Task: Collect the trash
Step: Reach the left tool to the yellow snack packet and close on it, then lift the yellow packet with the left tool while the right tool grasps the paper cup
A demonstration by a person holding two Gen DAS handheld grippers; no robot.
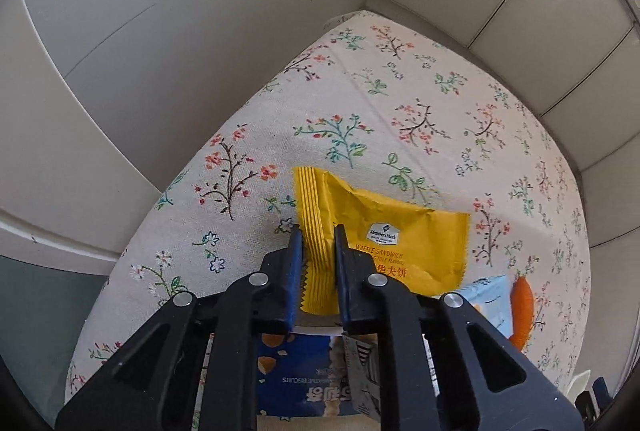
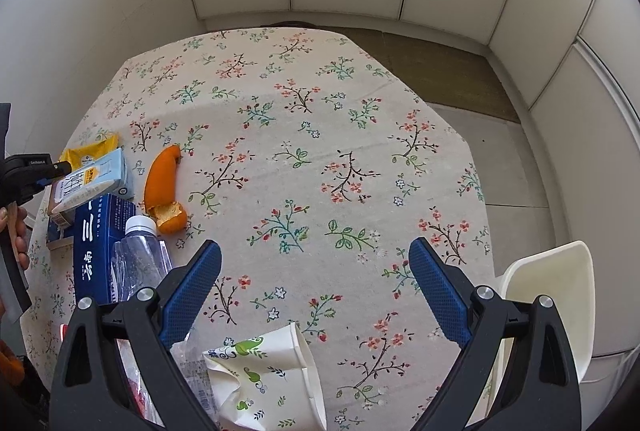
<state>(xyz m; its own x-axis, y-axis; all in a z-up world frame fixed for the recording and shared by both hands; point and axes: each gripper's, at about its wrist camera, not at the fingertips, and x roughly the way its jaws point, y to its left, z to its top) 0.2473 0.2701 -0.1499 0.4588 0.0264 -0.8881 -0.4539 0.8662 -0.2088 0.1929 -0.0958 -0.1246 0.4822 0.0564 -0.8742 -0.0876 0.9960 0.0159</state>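
— Fingers first: our left gripper [image 1: 317, 231] has its blue pads pinched onto the ribbed, crimped end of the yellow wrapper [image 1: 384, 231], so we are gripping it. Our right gripper [image 2: 315, 251] stands wide apart over bare flowered tablecloth [image 2: 320, 135], with nothing between its pads.

— What can we read on the yellow one?

— "Member's Mark" on a white badge, then "WAFFLE SANDWICH" in orange letters, with Chinese characters below. The rest of the wrapper spreads away to the right of our left fingers, lying on the cloth.

— And the other trash?

— Just below the left gripper lies a dark blue biscuit packet [image 1: 296, 371]; we can make out "BISCUITS" upside down. From the right wrist we see a pale blue carton [image 2: 96, 179] just beside the yellow wrapper, and a piece of orange peel [image 2: 162, 187] to its right. Nearer us are a dark blue box [image 2: 100, 247] with white Chinese writing and a clear plastic bottle [image 2: 138, 255] with a white cap, touching it. A crushed paper cup [image 2: 272, 371] with green swirls lies at the near edge, between our right fingers but lower in the frame.

— Anything else?

— A white chair [image 2: 560, 291] stands beside the table at right.
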